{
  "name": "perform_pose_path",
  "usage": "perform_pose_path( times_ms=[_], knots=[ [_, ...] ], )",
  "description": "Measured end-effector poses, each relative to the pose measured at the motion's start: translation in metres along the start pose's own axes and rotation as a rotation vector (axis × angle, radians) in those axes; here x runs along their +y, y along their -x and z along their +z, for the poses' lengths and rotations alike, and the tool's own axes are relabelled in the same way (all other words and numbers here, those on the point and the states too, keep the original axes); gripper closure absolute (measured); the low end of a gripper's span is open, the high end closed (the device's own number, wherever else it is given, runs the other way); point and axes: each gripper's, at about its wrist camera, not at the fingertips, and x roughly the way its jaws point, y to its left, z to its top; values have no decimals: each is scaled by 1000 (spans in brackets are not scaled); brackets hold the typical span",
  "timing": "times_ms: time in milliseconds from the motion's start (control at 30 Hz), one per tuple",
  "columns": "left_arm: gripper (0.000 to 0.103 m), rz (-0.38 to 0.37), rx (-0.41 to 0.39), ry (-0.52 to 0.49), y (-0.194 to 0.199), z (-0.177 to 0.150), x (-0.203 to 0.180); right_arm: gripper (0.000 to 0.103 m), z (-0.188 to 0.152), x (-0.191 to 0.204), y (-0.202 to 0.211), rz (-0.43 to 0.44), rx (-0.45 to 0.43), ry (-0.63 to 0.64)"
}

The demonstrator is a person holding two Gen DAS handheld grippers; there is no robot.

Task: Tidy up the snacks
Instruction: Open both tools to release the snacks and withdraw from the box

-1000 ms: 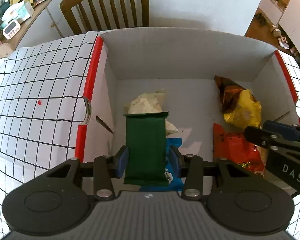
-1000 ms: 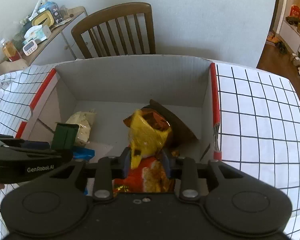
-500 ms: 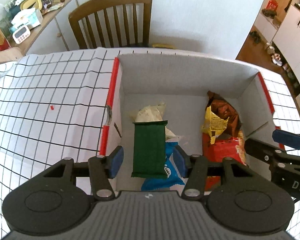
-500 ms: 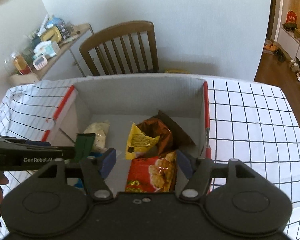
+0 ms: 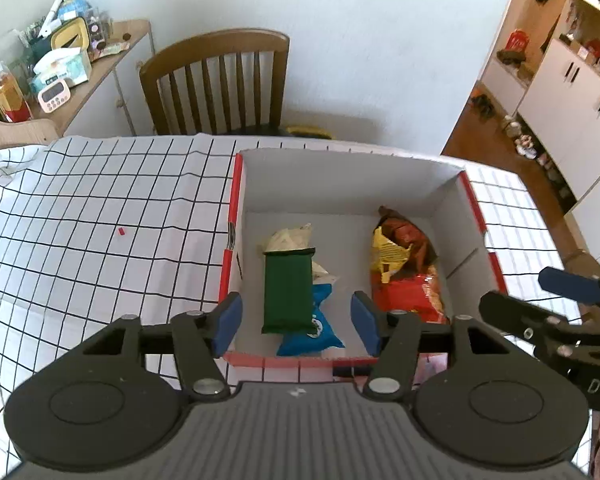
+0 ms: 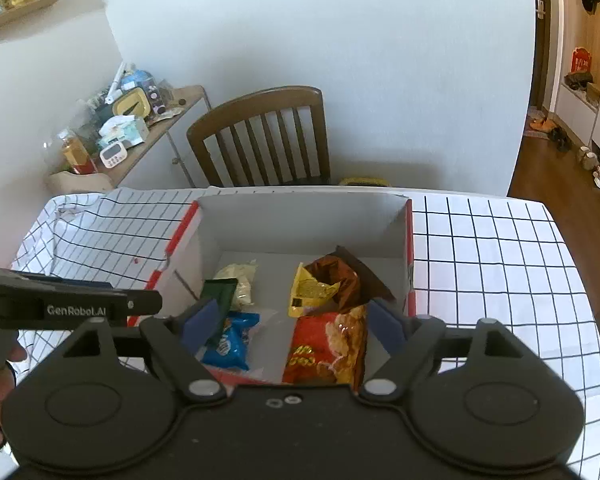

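Both grippers, left gripper (image 5: 296, 322) and right gripper (image 6: 294, 322), hover above the white cardboard box (image 5: 340, 178), jaws just opened wide, gripping nothing. Six snacks lie inside: left, one green packet (image 5: 288, 290), one blue packet (image 5: 314, 330), one cream packet (image 5: 286, 238); right, one yellow bag (image 5: 388, 254), one brown bag (image 5: 410, 236), one red bag (image 5: 414, 296).

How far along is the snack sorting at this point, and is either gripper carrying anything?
Done: the box holds two groups, with the green packet, blue packet and pale packet on one side, and the yellow bag, brown bag and red bag on the other. In hand: nothing; the left gripper and right gripper have just been opening and are empty above the box. Left: no loose snacks show on the tablecloth.
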Motion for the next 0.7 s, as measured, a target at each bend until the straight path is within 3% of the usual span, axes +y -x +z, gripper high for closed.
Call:
perform_pose_path(
  times_ms=[600,700],
  knots=[
    [35,-51,-82,-44,61,-47,12,3,-37,26,63,46,-81,20],
    [29,-64,-94,-44,69,-56,14,2,-44,27,70,52,-84,13]
  ],
)
